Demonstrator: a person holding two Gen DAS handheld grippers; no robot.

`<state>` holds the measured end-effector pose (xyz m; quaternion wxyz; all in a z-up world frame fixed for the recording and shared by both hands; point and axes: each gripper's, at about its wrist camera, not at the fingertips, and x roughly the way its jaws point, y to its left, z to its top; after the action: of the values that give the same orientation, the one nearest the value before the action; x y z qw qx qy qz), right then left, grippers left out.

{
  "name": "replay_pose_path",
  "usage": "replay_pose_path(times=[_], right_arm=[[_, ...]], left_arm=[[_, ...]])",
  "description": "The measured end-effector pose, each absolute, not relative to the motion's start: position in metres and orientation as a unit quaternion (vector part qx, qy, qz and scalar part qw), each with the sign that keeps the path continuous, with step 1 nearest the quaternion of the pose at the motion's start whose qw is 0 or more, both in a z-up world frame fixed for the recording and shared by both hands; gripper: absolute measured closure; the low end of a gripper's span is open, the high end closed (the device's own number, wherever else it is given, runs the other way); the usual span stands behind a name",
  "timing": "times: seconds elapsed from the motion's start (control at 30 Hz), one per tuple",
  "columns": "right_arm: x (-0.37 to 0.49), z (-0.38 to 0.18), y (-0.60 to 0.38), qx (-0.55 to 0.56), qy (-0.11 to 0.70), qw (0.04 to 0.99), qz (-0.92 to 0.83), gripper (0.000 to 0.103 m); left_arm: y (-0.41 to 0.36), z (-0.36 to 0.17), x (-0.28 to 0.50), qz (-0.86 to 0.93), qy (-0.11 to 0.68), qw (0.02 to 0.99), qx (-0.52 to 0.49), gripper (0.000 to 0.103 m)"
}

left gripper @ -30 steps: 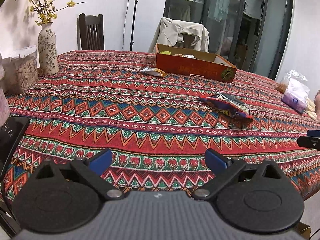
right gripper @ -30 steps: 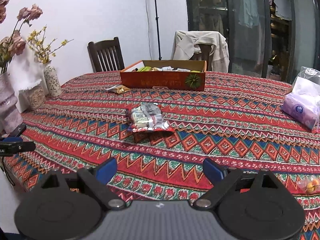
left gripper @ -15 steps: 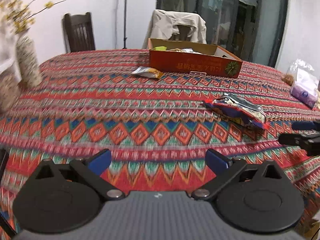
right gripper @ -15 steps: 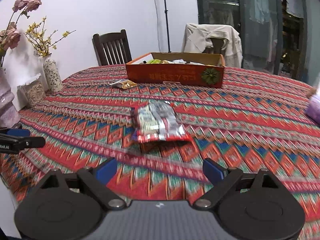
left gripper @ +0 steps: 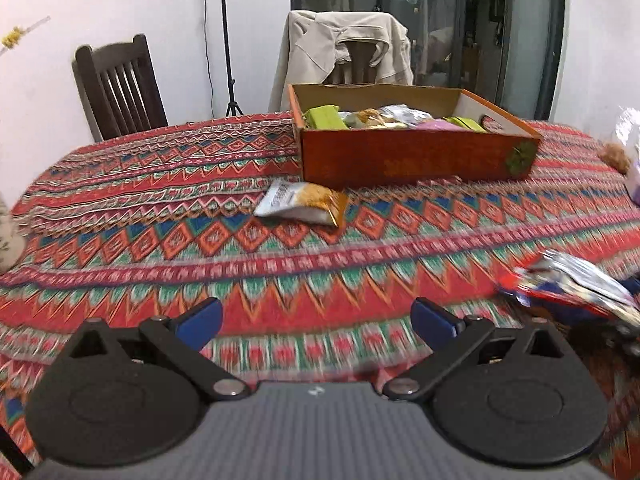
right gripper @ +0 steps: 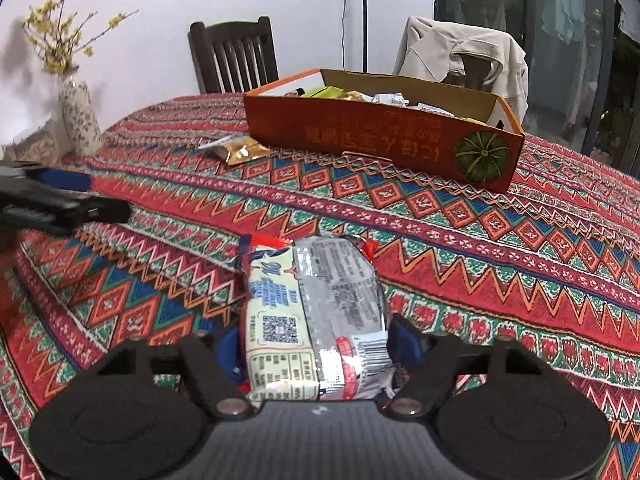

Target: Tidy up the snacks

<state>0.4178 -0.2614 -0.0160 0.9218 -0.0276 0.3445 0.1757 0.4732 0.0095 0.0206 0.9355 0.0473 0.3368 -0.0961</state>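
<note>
Orange cardboard box [right gripper: 380,136] holds mixed snack packets; right hand-held gripper [right gripper: 316,344], closing, pinches a silver packet [right gripper: 316,312].

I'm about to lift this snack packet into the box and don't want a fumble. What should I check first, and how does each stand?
1. Silver snack packet sits between the right gripper fingers, which have just been closing: ok.
2. Pads pressing firmly on it: cannot tell.
3. Orange box open on top: ok.
4. Room left inside box: cannot tell.
5. Left gripper open, empty, clear of the packet: ok.
6. Small yellow packet lies outside the box: not ok.
</note>
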Motion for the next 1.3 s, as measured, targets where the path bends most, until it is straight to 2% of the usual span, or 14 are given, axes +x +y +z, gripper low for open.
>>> replay_pose_path(times=[0.43,1.0,1.03,1.07,1.1,1.17,1.27,1.3], right_arm=[[0.461,0.001,-0.317,0.025,0.300,0.944,0.133,0.041],[0.454,-0.007,-0.328,0.066,0.288,0.944,0.145,0.041],[0.454,-0.008,-0.328,0.066,0.289,0.944,0.143,0.041],[0.454,-0.008,-0.329,0.066,0.290,0.944,0.141,0.041],[0.454,-0.009,-0.330,0.067,0.290,0.945,0.138,0.041],[0.454,-0.010,-0.332,0.070,0.292,0.945,0.133,0.041],[0.455,-0.011,-0.334,0.075,0.294,0.944,0.132,0.041],[0.455,-0.011,-0.334,0.077,0.295,0.943,0.133,0.041]], left_arm=[[0.002,0.010,0.589,-0.088,0.329,0.939,0.054,0.001],[-0.018,-0.013,0.630,-0.124,0.323,0.934,0.087,0.001],[-0.017,-0.013,0.630,-0.129,0.324,0.933,0.086,0.003],[-0.015,-0.012,0.630,-0.138,0.326,0.932,0.079,0.013],[-0.012,-0.012,0.629,-0.150,0.330,0.930,0.065,0.018],[-0.010,-0.010,0.622,-0.151,0.325,0.932,0.062,0.036],[-0.005,-0.009,0.606,-0.150,0.313,0.936,0.052,0.054],[-0.003,-0.007,0.601,-0.150,0.313,0.937,0.049,0.056]])
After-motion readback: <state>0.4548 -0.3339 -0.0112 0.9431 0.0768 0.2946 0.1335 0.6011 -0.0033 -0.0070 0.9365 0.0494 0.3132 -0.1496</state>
